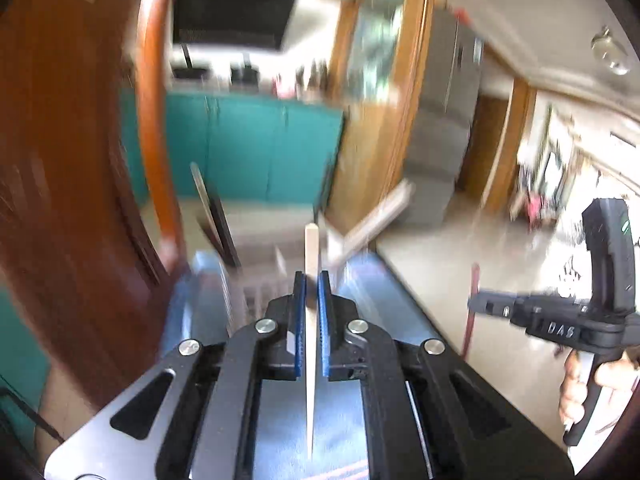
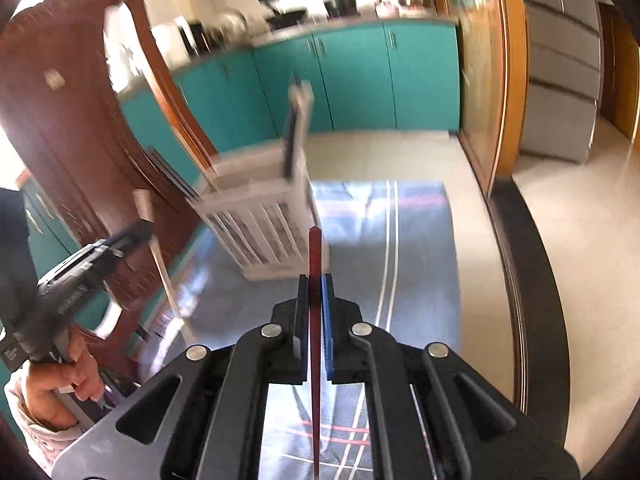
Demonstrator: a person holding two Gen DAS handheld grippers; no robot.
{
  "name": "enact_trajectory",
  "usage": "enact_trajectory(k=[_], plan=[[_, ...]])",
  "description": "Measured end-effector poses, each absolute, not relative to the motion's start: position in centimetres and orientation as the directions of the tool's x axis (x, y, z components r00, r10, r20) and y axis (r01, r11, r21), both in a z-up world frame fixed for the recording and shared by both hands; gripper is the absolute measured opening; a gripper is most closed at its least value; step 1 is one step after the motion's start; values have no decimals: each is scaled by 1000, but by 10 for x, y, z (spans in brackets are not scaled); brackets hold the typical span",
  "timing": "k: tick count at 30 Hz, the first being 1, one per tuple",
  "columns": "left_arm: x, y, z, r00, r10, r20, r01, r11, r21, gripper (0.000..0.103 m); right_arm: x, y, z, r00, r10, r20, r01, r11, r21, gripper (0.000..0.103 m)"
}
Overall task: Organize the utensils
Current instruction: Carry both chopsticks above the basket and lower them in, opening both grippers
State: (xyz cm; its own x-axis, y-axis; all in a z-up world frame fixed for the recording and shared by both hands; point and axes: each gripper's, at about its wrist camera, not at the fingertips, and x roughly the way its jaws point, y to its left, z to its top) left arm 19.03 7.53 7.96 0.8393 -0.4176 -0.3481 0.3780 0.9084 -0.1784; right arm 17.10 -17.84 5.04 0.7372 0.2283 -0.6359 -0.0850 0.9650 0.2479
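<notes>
Both claws were clamped: left gripper (image 1: 312, 280) on a pale chopstick (image 1: 311, 248), right gripper (image 2: 315, 282) on a red chopstick (image 2: 315, 256); either might snag the white rack (image 2: 260, 216) at eleven o'clock.

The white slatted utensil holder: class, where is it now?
In the right wrist view, the white slatted utensil holder stands on the blue cloth, left of centre, beyond the right gripper.

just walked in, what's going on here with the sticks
A person holds a gripper in each hand. The left gripper is shut on a pale chopstick, the right gripper on a dark red chopstick. Both are raised near a white slatted utensil holder on the blue tablecloth.
</notes>
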Motion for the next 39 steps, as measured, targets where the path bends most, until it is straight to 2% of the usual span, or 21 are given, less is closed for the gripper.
enact_trajectory(k=[4,8,12,18,26,30,32,34,35,36,37,38,39], plan=[[175,93,134,925,-363,-116,334,919,-211,7,164,-185,100,811,263,-522,-121,949,291,7],[184,97,154,957,-289,11,281,921,-270,7,175,-183,148,874,248,-418,-133,949,285,7],[209,96,142,984,-177,11,174,945,-276,7,191,-180,184,931,222,-291,-140,950,277,7],[234,89,107,984,-165,-65,146,963,-227,7,219,-167,188,963,167,-210,-110,959,261,7],[269,80,82,963,-203,-180,160,961,-226,7,273,-137,135,935,145,-322,-83,976,200,7],[272,81,83,961,-207,-182,164,960,-226,15,287,-129,107,911,146,-385,-86,982,169,7],[268,81,84,963,-209,-170,170,961,-218,31,280,-129,103,916,130,-379,-73,984,161,12],[263,81,84,963,-210,-167,173,962,-209,41,272,-132,104,921,127,-369,-69,984,166,24],[261,81,84,962,-213,-169,178,963,-202,42,263,-135,107,926,127,-357,-68,982,174,26],[258,80,84,962,-213,-173,179,965,-192,44,253,-137,108,932,128,-339,-68,981,183,35],[255,80,84,961,-212,-177,179,966,-184,49,241,-141,112,940,125,-317,-66,980,190,51],[251,79,83,960,-210,-186,179,969,-172,57,226,-145,114,950,109,-292,-53,980,193,60],[245,77,82,956,-218,-195,188,969,-160,60,215,-147,115,956,94,-278,-39,980,194,75]])
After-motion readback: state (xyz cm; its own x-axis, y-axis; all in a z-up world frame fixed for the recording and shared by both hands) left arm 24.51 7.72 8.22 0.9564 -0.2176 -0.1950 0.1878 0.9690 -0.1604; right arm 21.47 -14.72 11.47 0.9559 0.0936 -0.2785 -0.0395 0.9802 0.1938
